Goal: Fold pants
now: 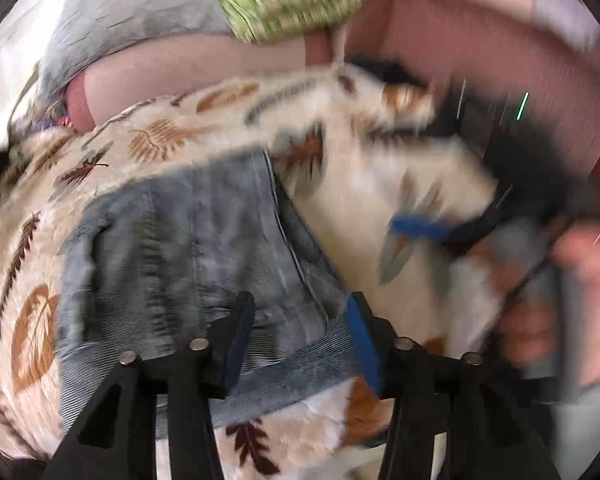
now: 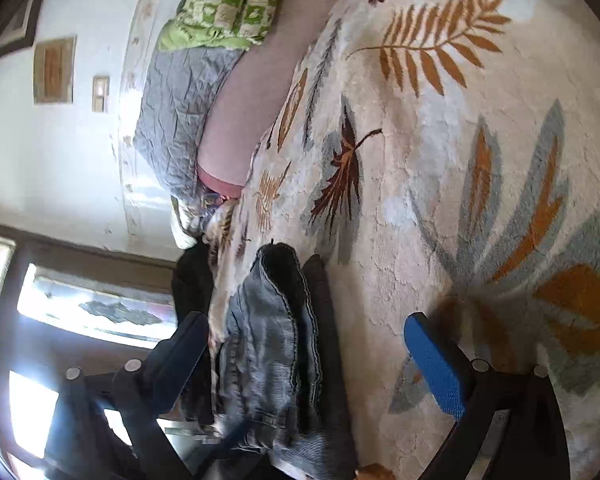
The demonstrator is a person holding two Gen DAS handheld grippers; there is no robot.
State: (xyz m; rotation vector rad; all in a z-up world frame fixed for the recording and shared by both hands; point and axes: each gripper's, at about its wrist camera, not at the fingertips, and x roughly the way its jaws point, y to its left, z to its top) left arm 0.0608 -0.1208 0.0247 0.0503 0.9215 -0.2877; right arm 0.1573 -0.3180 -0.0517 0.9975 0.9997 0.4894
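A bed is covered by a cream leaf-print blanket (image 2: 440, 184), with a grey quilt (image 2: 180, 112) and a green patterned cloth (image 2: 228, 4) at its far end. The pants (image 1: 188, 248), blue denim, are spread on the blanket. Only the right wrist view shows a white wall (image 2: 60, 152) and window (image 2: 92, 304). The left gripper (image 1: 300, 336) is held wide above a denim edge; the right gripper (image 2: 308, 356) is also wide, denim bunched between its fingers.

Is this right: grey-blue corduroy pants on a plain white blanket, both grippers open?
Not quite. The blanket isn't plain: the right wrist view shows a cream blanket printed with orange, brown and grey leaves. The rest holds: the pants lie on it, and the left gripper and right gripper are open.
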